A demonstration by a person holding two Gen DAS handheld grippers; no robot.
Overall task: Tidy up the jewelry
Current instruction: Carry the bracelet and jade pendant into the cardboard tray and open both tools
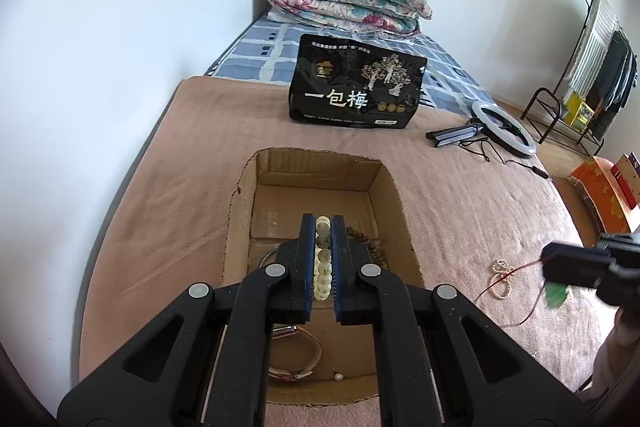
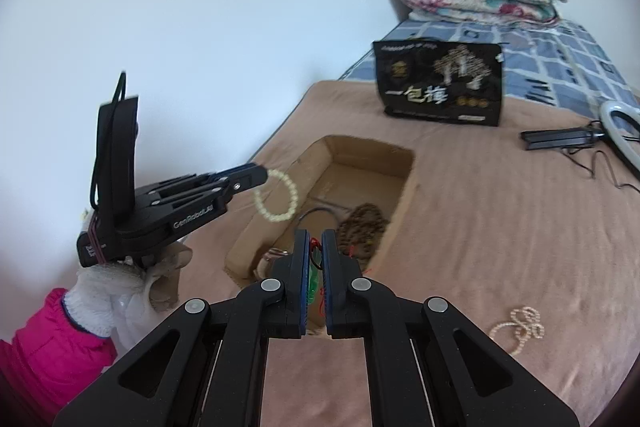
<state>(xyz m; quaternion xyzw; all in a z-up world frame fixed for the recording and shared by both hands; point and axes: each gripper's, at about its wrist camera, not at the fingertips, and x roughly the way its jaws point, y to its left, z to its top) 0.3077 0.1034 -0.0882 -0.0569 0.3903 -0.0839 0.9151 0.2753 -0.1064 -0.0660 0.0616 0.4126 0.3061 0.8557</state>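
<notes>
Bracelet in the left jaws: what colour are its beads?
Pale cream, translucent bracelet; the whole loop shows best in the right wrist view.

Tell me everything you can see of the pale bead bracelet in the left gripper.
The pale, translucent round-bead bracelet is a closed loop of cream beads, some with faint markings. The left gripper is shut on one side of it, so the rest hangs free as an open ring above the near left edge of the open cardboard box, touching nothing else.
</notes>
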